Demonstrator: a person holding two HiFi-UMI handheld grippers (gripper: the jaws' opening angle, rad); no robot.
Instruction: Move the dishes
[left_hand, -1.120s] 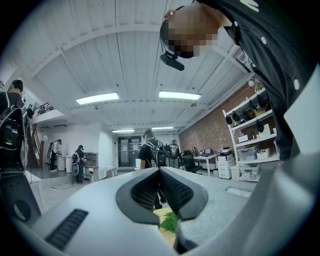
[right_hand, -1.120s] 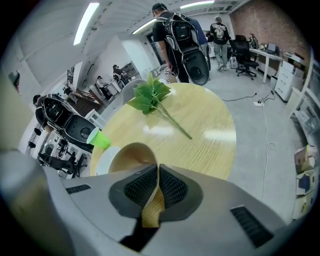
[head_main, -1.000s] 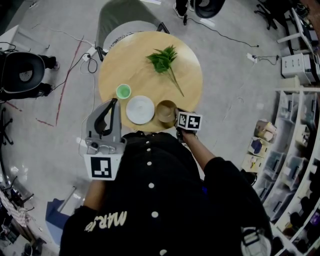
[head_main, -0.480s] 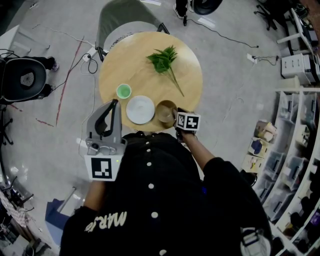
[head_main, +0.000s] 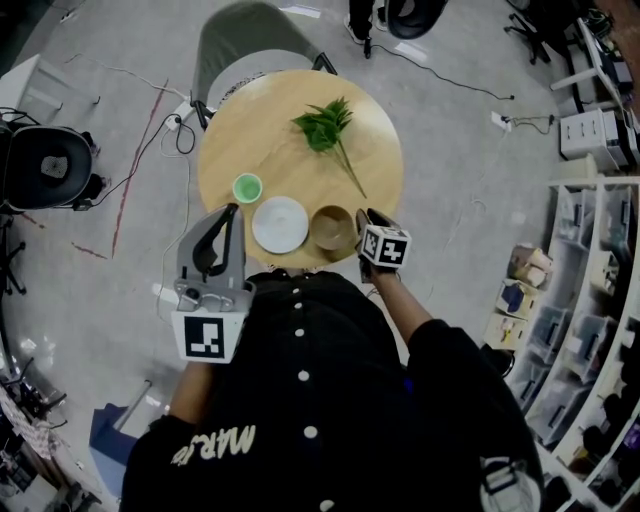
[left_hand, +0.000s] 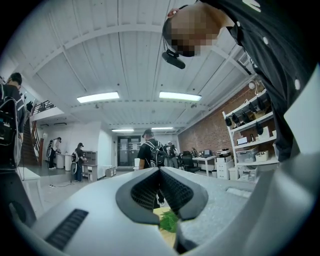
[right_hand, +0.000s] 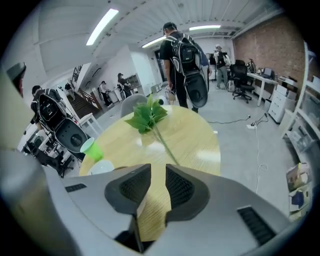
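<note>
The round table is pale honey-coloured wood. On it I see a bright light-green cup, a plain white plate and a tan-brown bowl. The leafy sprig is green too (a deeper shade than the cup). The person's top is black with white buttons, and the floor is mottled grey.

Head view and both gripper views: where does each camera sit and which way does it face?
Head view: on the person's head, looking steeply down at the table, plate, dark shirt, left gripper and right gripper.
Left gripper view: on the left gripper, level across the room; shut fingers, shirt at right.
Right gripper view: on the right gripper, angled down at the table; its fingers have just been opening, nothing between them.
Shared: all three show the green sprig.
</note>
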